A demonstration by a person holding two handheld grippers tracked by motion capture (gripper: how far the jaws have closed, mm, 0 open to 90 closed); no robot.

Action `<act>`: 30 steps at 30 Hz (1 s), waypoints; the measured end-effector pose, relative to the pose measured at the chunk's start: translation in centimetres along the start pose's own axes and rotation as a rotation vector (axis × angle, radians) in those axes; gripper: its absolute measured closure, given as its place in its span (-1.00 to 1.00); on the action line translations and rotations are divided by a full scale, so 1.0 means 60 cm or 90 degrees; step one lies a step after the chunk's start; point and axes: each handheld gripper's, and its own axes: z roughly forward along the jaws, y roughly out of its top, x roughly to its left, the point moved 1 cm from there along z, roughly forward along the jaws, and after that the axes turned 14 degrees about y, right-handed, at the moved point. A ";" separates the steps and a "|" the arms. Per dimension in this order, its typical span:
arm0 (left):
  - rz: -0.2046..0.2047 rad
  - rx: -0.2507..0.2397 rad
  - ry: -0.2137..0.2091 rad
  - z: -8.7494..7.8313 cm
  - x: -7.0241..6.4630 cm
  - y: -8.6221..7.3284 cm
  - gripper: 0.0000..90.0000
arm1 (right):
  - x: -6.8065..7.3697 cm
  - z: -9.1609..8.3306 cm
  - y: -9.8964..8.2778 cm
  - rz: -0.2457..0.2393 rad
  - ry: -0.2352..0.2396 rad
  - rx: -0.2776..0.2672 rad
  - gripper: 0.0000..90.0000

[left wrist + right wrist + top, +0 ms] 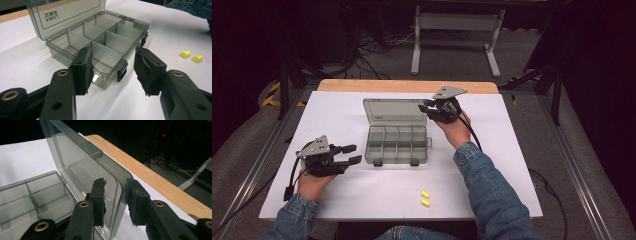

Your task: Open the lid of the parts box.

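The clear compartment box (397,144) sits mid-desk (337,195), its lid (85,167) upright and its cells empty. Light, stiff, slick plastic, I judge; best taken by the lid's edge, which my right gripper (116,200) straddles, fingers apart. My left gripper (347,154) waits beside it, fingers apart. Two yellow earplugs (425,198) lie nearby.

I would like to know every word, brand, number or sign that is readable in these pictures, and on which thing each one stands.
"AIRAJ": raised lettering on the open lid of the grey compartment box, mirrored in the left gripper view since it is seen through the plastic.
Small characters above that word: too blurred to read.
The same mark on the lid in the high view: too small to read.
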 end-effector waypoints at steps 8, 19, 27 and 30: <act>-0.002 -0.013 0.012 -0.001 0.002 -0.002 -0.03 | -0.019 0.011 0.000 0.022 -0.005 -0.007 0.52; -0.009 -0.019 0.014 -0.002 0.002 -0.002 -0.12 | -0.041 0.035 -0.008 0.049 -0.007 0.000 0.41; -0.011 -0.025 0.013 -0.003 0.002 -0.002 -0.14 | -0.054 0.051 -0.019 0.070 0.002 -0.001 0.25; -0.011 -0.024 0.015 -0.003 0.002 -0.003 -0.15 | -0.059 0.058 -0.024 0.080 0.007 0.001 0.18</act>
